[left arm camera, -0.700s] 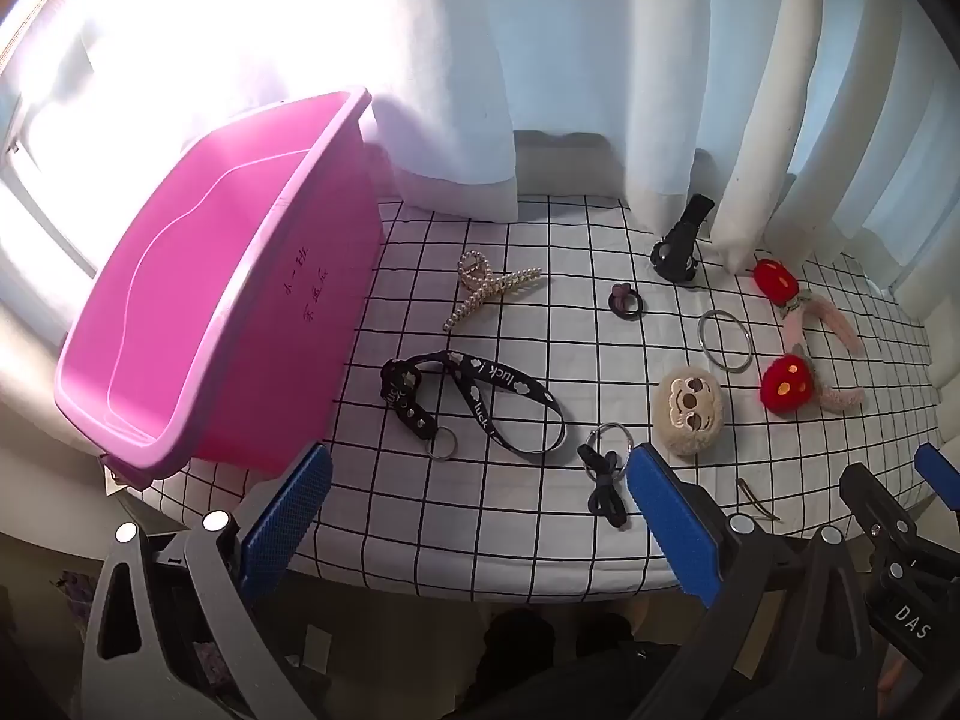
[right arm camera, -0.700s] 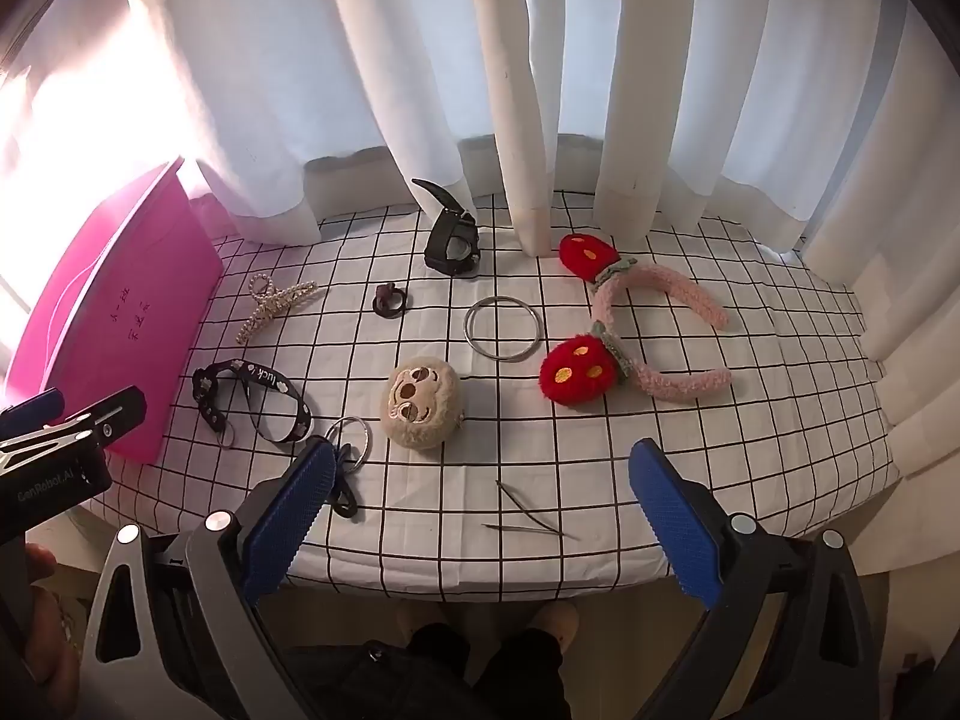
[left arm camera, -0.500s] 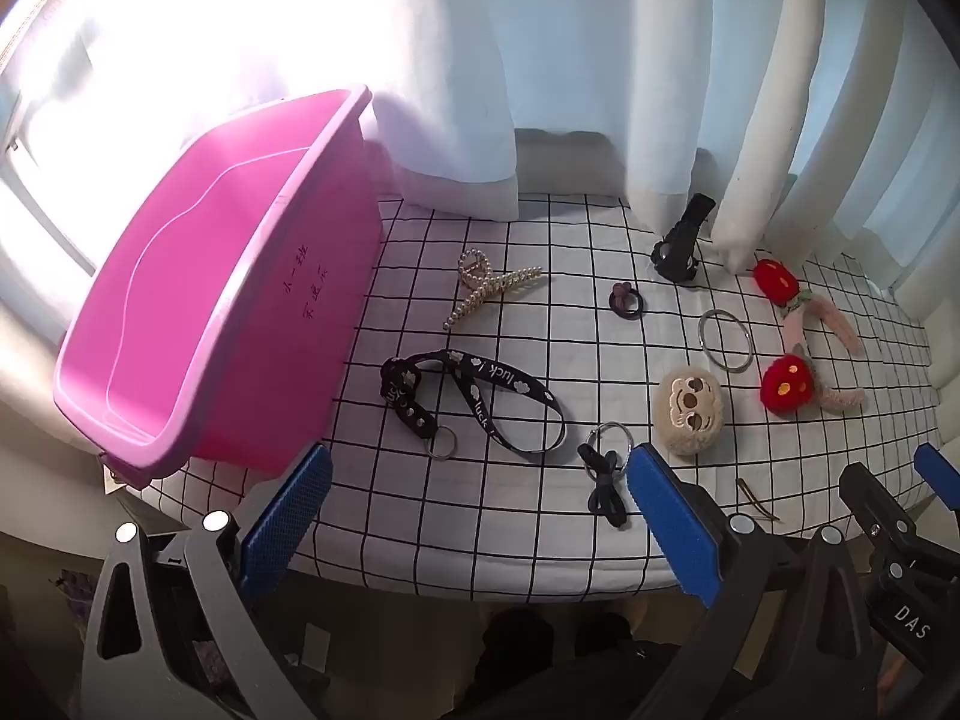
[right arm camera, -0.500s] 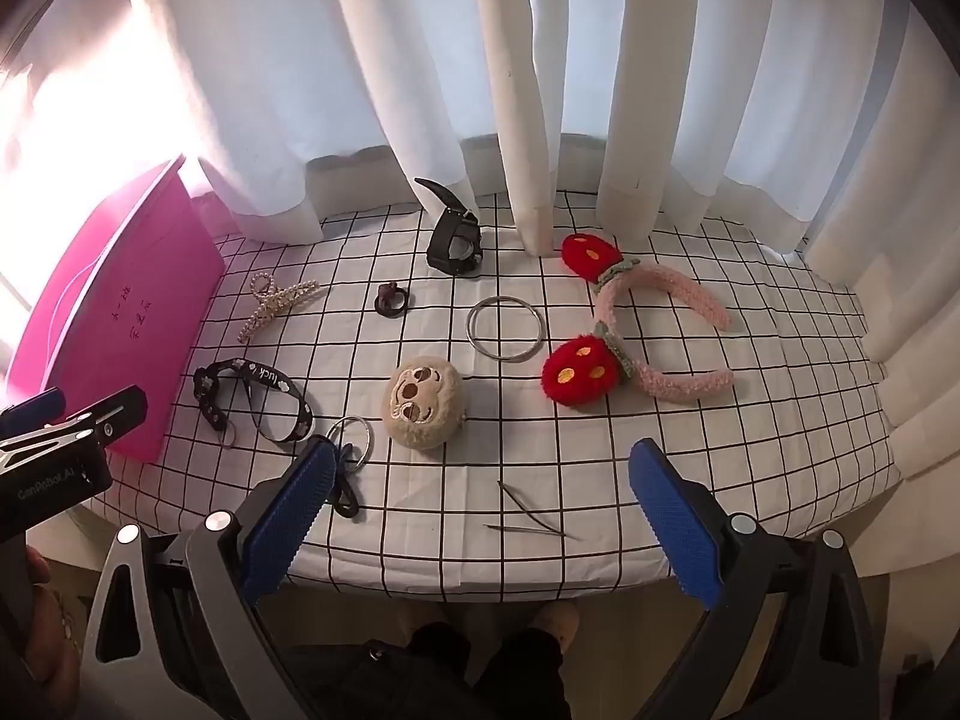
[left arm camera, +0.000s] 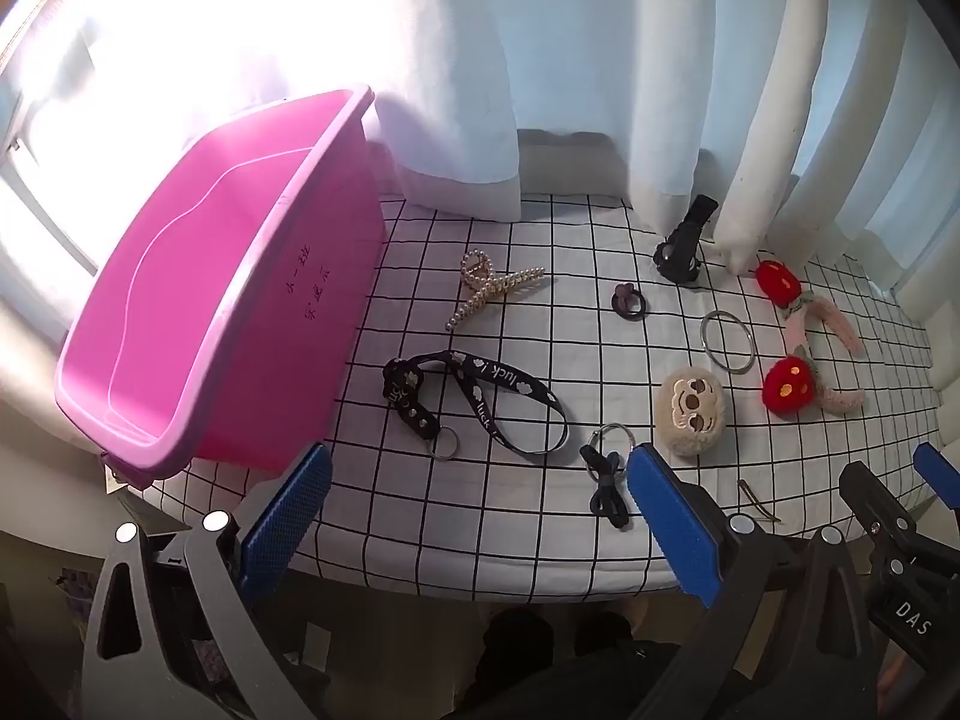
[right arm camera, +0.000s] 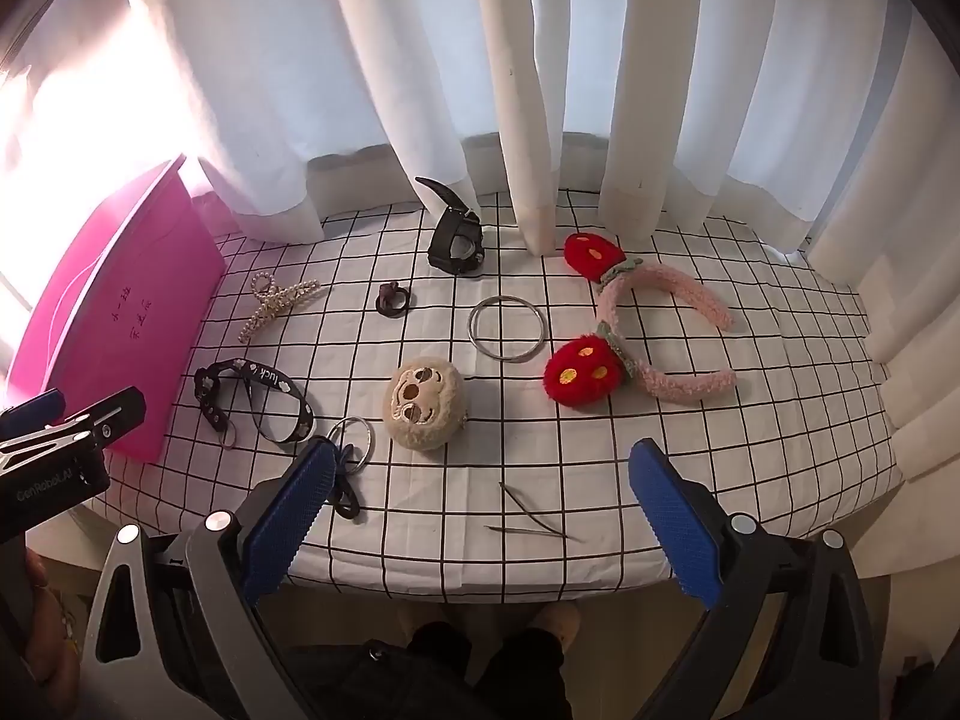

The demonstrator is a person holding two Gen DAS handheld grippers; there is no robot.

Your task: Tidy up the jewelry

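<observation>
Left tool (left arm camera: 477, 519) and right tool (right arm camera: 477, 516) both spread, empty, above grid-cloth worktop (right arm camera: 750, 456); glossy pink plastic bin (left arm camera: 198, 324) at ten o'clock.

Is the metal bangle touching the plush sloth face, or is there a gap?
Apart. In the right wrist view, bare checked cloth shows between the metal bangle and the plush sloth face; the left wrist view shows the same gap.

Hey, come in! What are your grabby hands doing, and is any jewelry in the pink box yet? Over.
Left gripper and right gripper open, holding nothing. Pink bin shows no jewelry inside. Pearl clip, bangle on cloth. Nothing blocking.
</observation>
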